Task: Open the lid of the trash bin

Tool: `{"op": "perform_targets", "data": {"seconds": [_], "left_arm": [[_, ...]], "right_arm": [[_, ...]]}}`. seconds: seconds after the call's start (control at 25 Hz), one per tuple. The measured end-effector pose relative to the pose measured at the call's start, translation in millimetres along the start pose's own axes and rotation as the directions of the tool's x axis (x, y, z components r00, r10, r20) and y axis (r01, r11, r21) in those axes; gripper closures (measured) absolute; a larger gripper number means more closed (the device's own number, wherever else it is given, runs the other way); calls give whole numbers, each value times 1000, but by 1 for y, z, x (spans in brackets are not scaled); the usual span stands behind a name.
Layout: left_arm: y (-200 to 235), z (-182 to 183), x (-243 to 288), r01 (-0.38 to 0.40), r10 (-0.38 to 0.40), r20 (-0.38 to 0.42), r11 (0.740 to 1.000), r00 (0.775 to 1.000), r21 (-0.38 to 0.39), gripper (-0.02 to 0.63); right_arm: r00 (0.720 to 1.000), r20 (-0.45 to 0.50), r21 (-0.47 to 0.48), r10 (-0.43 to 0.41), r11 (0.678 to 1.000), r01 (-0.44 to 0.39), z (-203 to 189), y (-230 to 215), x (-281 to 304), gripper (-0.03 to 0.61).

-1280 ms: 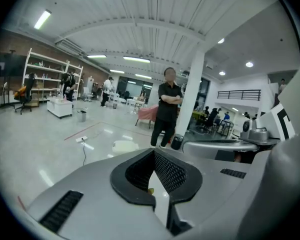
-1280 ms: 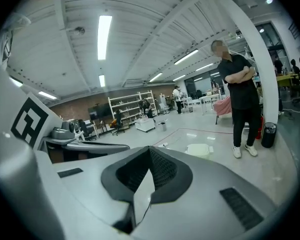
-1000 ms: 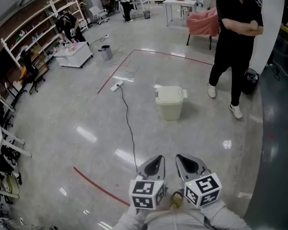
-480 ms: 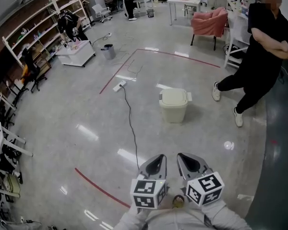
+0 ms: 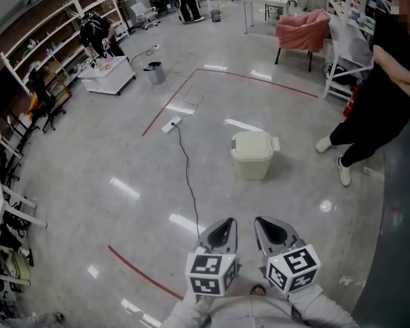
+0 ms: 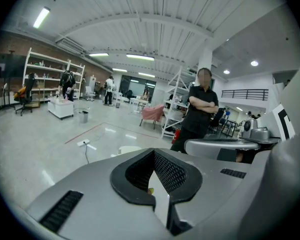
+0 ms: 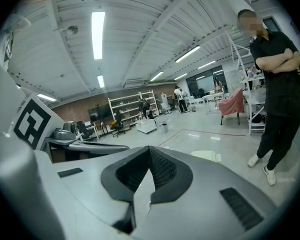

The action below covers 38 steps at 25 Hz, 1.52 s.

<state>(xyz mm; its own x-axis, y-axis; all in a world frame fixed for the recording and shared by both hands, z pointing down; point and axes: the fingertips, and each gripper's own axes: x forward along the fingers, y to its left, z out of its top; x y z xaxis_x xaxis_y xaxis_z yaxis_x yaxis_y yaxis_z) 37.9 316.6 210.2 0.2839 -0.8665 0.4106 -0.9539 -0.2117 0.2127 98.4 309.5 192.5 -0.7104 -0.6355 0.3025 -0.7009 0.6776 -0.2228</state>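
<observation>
— Where is the bin?

— The bin (image 5: 253, 154) stands on the floor (image 5: 123, 162), at 12 o'clock from my claws and well apart from them. Its lid (image 5: 252, 142) is down.

— What are your claws doing?

— My left claw (image 5: 223, 227) has its jaws pressed together, with nothing between them. My right claw (image 5: 266, 226) is closed tight too, and it holds nothing. They sit side by side at 6 o'clock in the head view, and both point toward the bin.

— What is near the bin?

— A black cable (image 5: 186, 183) lies on the floor at the bin's 9 o'clock. A person (image 5: 379, 94) in black stands at its 2 o'clock, arms folded.
</observation>
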Motion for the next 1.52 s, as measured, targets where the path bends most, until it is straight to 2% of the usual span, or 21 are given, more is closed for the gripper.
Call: {"op": "perform_targets", "data": {"seconds": [0.92,1.2,1.52], "left_arm": [[123,60,97,131,-125,-71,988,990,86,609],[158,68,118,132,-125,-87,988,988,79,609],[173,67,138,132,-124,-115,989,986,64,609]], "right_arm": [[994,5,31,-109,994,109,45,-19,159,584],[993,-4,30,-117,993,117,52,-21,197,583],[989,-29,50,-143,988,144,52,-36,213,584]]}}
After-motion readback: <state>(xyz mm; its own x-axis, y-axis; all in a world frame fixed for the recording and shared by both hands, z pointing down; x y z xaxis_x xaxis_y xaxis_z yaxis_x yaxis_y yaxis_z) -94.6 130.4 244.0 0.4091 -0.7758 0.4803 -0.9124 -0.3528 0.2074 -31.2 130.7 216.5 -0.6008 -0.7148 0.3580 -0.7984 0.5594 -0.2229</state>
